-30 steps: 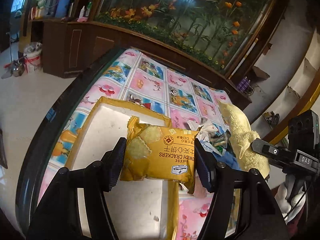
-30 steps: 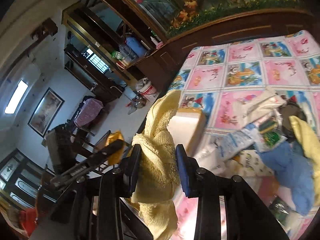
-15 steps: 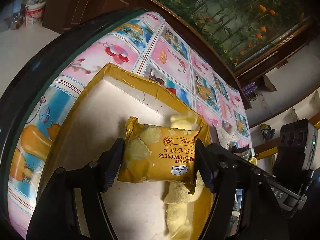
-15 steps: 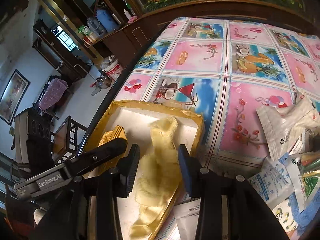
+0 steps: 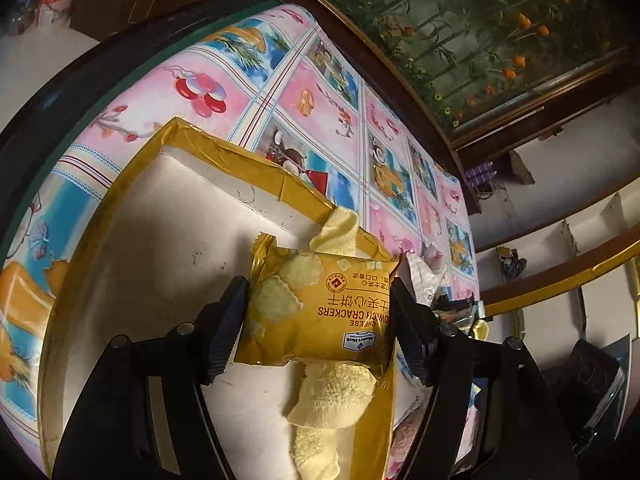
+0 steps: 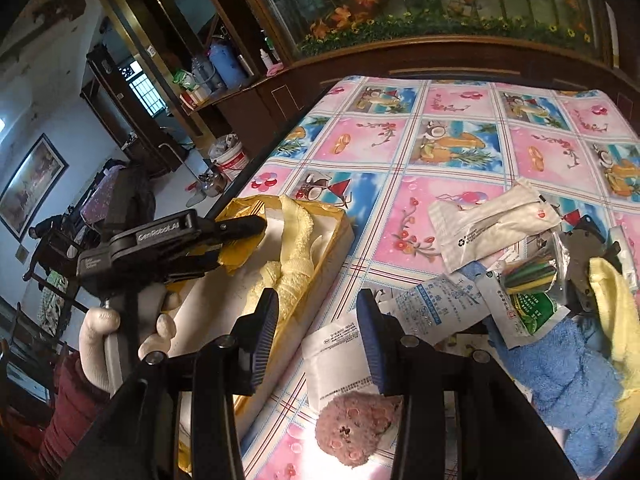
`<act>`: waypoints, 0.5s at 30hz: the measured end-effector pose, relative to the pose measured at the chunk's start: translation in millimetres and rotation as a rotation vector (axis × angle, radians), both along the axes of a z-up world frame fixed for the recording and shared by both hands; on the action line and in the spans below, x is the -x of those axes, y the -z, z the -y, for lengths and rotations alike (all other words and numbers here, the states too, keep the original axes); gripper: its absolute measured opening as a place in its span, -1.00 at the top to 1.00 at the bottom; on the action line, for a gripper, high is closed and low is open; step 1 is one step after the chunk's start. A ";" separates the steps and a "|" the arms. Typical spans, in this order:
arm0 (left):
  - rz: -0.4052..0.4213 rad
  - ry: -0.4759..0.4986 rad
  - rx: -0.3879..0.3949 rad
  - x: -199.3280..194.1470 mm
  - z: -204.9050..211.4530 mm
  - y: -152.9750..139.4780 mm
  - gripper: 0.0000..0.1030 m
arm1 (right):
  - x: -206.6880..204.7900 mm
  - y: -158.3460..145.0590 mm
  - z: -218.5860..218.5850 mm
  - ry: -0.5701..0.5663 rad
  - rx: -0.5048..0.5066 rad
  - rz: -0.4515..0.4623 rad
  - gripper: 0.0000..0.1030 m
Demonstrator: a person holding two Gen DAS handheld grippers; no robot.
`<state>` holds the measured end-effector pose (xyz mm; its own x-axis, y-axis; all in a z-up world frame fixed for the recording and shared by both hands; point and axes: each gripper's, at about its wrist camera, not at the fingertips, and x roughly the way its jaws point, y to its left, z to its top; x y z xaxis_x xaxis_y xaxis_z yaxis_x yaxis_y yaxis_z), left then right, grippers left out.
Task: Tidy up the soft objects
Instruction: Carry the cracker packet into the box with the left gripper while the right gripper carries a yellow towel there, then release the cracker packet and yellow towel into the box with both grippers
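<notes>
- Gripping a yellow cracker packet (image 5: 320,308) across its long axis, the left gripper (image 5: 316,316) hangs just over the white floor of the box (image 5: 144,248), both pads pressed on the packet's ends.
- Lying directly under and beyond those fingers, a yellow towel (image 5: 332,396) runs along the box's right wall, one end draped over the far rim.
- Standing apart with nothing between its jaws, the right gripper (image 6: 316,328) points past the box's right wall at the cloth-covered table (image 6: 460,120).
- Waiting nearest the right fingers are a pink plush (image 6: 352,428), just below them, and a white sachet (image 6: 340,356) behind; a blue towel (image 6: 560,364) and a second yellow cloth (image 6: 612,304) lie farther right among loose packets.
- Judging from this, the left hand needs only to let go for the packet to land in the box, while the right hand is the nearer one for the plush.
- Only the right view shows the pile, the plush and the gloved hand (image 6: 100,332) on the left gripper's handle; only the left view shows the packet's label and the grip on it.
</notes>
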<state>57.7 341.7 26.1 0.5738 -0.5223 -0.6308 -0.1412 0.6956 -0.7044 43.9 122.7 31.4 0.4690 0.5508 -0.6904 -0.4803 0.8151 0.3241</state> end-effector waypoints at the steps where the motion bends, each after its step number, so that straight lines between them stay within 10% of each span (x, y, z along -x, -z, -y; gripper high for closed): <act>1: 0.007 -0.004 0.018 1.1 -1.3 -0.4 -0.34 | 3.4 -1.9 -1.1 -0.017 0.001 0.010 0.22; 15: 0.056 -0.093 0.063 48.0 -6.1 -41.5 -0.43 | -26.8 11.0 -104.5 -0.106 -0.077 -0.024 0.18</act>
<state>9.7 347.8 67.7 0.6550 -0.5027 -0.5642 -0.1623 0.6356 -0.7548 70.7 227.2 20.4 0.3888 0.6485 -0.6544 -0.5540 0.7321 0.3963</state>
